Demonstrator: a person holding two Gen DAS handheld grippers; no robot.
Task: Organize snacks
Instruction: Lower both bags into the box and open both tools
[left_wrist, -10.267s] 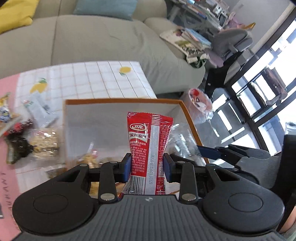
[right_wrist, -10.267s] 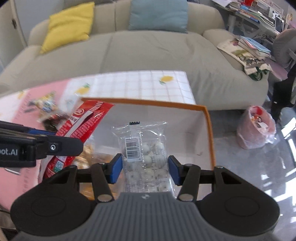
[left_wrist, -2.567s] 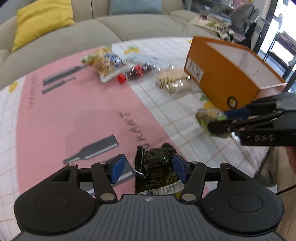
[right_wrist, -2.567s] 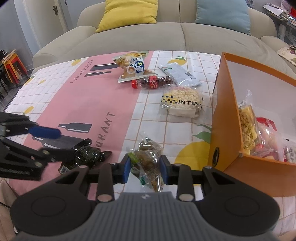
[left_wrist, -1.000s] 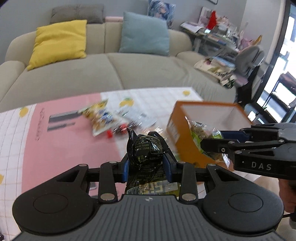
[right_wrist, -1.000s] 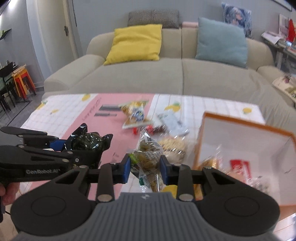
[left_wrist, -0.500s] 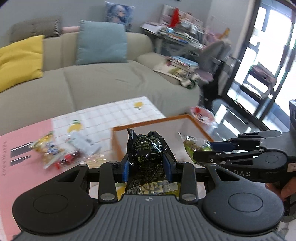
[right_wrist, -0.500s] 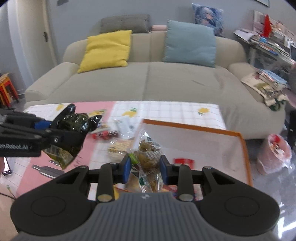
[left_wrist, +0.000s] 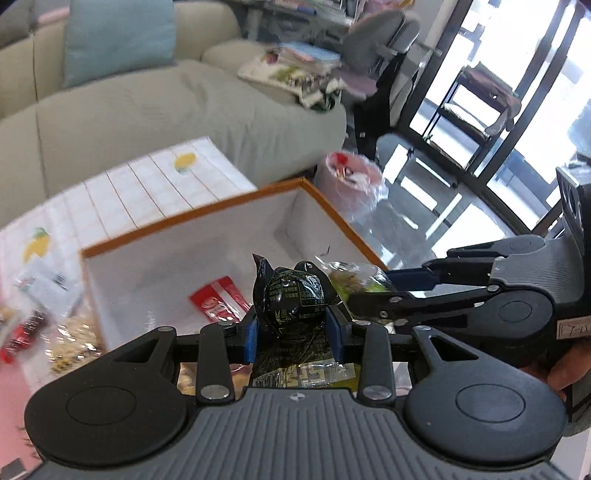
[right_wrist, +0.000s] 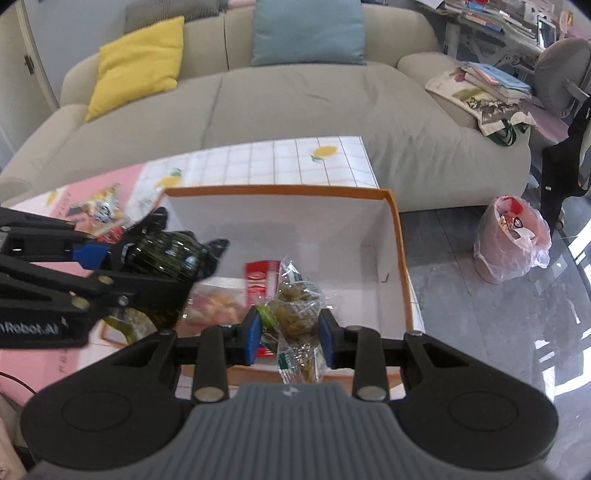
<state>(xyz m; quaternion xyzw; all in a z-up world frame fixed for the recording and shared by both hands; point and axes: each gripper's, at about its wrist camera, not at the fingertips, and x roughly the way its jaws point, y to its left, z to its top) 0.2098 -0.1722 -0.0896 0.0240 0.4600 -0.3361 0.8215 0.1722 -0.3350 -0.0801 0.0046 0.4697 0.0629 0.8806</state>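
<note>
Each gripper's jaws pinch a packet above the orange box (right_wrist: 400, 236): left gripper (left_wrist: 291, 334) a black packet (left_wrist: 293, 295), right gripper (right_wrist: 290, 332) a clear packet (right_wrist: 297, 306).

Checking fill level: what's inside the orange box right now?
Inside the orange box: a red packet and a clear bag of pale snacks on the white floor. Both grippers' held packets cover the near end, so anything there is hidden.

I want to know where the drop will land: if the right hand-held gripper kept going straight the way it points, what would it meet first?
Probably the white inside of the orange-rimmed cardboard box, past the red snack packet. The right hand-held gripper holds a clear packet of green snacks over it; depth is unclear.
</note>
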